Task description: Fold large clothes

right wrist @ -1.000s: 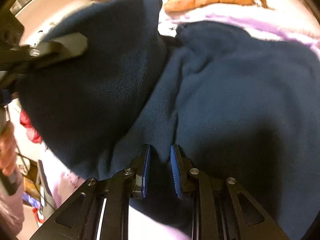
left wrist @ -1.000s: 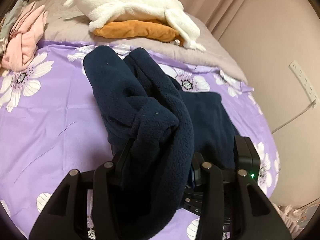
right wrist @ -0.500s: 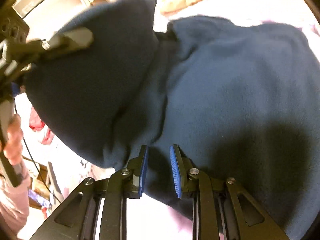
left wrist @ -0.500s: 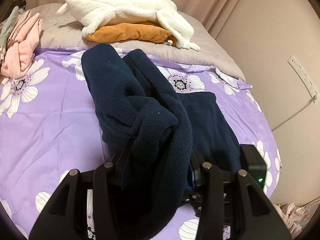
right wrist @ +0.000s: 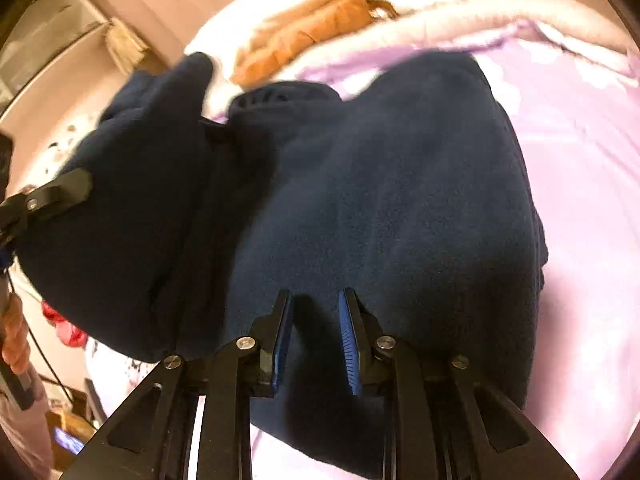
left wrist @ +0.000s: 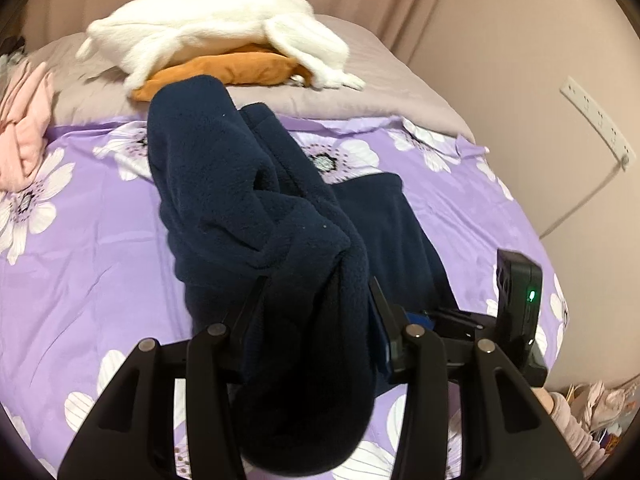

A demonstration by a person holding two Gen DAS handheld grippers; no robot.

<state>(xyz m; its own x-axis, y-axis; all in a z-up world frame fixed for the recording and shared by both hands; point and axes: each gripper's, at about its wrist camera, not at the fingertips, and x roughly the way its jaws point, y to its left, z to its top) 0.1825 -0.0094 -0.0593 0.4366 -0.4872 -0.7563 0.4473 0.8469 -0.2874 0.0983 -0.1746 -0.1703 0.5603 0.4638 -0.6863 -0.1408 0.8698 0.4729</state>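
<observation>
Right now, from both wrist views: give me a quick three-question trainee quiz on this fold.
1. True or false: the left gripper is clamped on a thick bunch of the navy fleece.
2. What lies under the white blanket at the head of the bed? A) an orange cushion B) a grey towel C) a green book
3. Fill in: the right gripper pinches the fleece's ____ edge, as its own view shows it.

Key
1. True.
2. A, the orange cushion.
3. Near; fabric sits between the blue pads.
</observation>
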